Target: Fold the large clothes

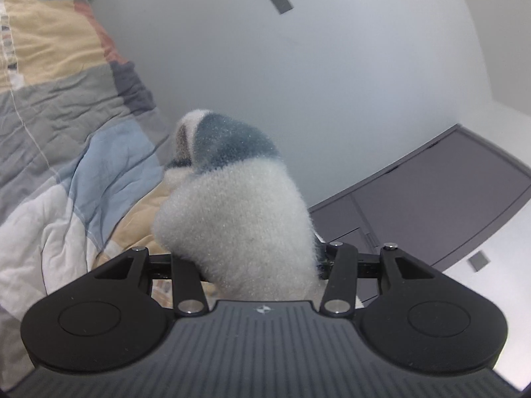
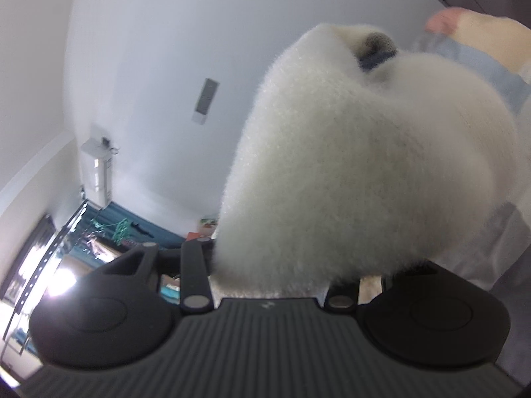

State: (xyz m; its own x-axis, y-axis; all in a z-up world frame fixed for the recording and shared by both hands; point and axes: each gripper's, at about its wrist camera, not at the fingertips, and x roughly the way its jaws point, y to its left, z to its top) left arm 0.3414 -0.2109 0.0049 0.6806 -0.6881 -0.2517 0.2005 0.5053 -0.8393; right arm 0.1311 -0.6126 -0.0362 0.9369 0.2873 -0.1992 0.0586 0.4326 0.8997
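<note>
A fluffy white garment (image 1: 232, 205) with a teal and brown patch (image 1: 232, 142) bulges up from between the jaws of my left gripper (image 1: 247, 265). The gripper is shut on a bunch of it, and the fabric hides the fingertips. In the right wrist view the same white fluffy garment (image 2: 348, 165) fills the middle of the picture. It rises out of my right gripper (image 2: 275, 282), which is shut on it, and a dark patch shows at the top of the fold. Both bunches are held up in the air, tilted against the white wall.
A patchwork quilt (image 1: 66, 116) in grey, blue, yellow and white covers the bed on the left. Grey cabinet doors (image 1: 448, 192) stand at the right. The right wrist view shows a bright window (image 2: 49, 282), a white wall unit (image 2: 96, 172) and a corner of the quilt (image 2: 497, 49).
</note>
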